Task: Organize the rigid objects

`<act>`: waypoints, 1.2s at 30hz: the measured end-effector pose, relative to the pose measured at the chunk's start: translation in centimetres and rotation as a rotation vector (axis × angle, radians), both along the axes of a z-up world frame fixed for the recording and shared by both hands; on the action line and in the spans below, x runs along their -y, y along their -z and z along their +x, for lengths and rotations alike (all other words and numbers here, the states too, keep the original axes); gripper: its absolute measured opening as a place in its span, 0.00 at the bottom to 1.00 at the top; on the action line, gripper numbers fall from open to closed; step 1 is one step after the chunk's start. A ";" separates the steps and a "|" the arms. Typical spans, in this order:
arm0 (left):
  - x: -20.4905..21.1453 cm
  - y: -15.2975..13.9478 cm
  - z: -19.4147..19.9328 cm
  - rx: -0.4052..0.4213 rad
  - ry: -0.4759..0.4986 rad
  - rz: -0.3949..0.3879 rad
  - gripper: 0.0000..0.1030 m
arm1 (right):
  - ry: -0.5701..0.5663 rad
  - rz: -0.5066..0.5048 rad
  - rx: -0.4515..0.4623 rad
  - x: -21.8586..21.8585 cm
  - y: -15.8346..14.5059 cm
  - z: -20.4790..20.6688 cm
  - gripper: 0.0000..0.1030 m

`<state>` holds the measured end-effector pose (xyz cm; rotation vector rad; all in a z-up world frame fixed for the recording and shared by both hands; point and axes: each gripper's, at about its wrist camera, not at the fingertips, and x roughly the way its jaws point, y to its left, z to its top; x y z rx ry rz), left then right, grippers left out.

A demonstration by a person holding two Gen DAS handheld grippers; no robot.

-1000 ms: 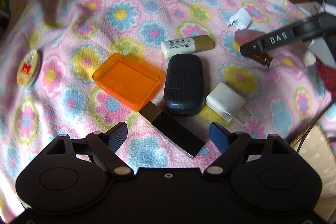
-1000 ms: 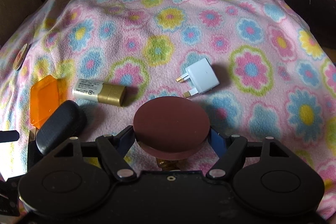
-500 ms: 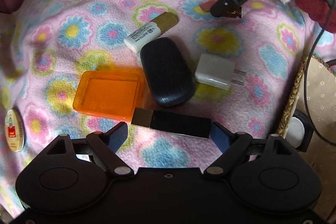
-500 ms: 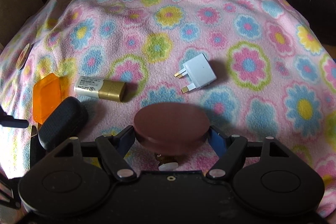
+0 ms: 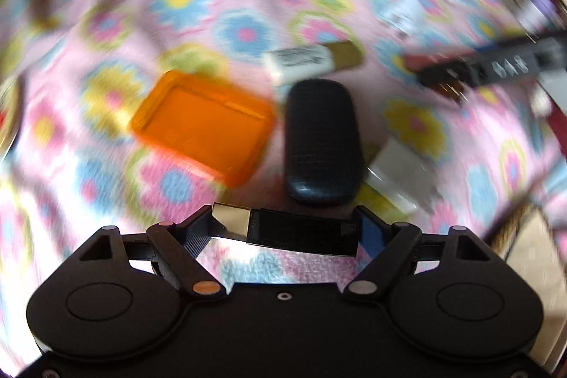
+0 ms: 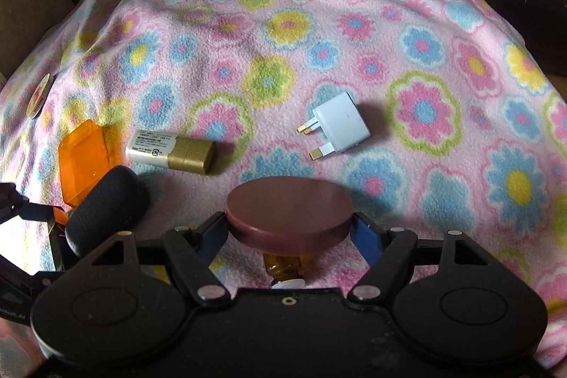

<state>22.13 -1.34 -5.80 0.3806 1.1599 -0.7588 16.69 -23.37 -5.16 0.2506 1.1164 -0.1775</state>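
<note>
The slim black bar with a gold end [image 5: 287, 228] is lying crosswise between the closing left gripper [image 5: 288, 229] jaws, pads touching its ends; the right gripper [image 6: 288, 229] is clamping a round maroon-lidded amber bottle [image 6: 288, 213], white plug [image 6: 338, 124] at one o'clock.

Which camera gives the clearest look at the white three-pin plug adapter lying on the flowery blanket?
The right wrist view: the white three-pin plug adapter lies sharp and unobstructed ahead of the right gripper, brass pins plainly visible. In the left wrist view it is only a small, motion-blurred white shape near the far right edge.

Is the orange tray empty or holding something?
Empty. The orange tray lies open side up on the floral blanket, and only its bare orange floor shows inside the rim.
</note>
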 end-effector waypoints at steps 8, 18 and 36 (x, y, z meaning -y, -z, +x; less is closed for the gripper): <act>-0.4 -1.6 -3.2 -0.006 -0.286 0.021 0.76 | -0.009 -0.003 0.034 -1.1 -2.3 -1.7 0.72; -1.1 -3.1 -5.3 -0.005 -0.453 0.006 0.76 | 0.012 0.010 0.071 -1.9 -3.6 -2.7 0.72; -2.3 -5.7 -15.1 -0.063 -0.578 -0.040 0.76 | -0.015 0.032 0.091 -4.7 -8.7 -14.0 0.72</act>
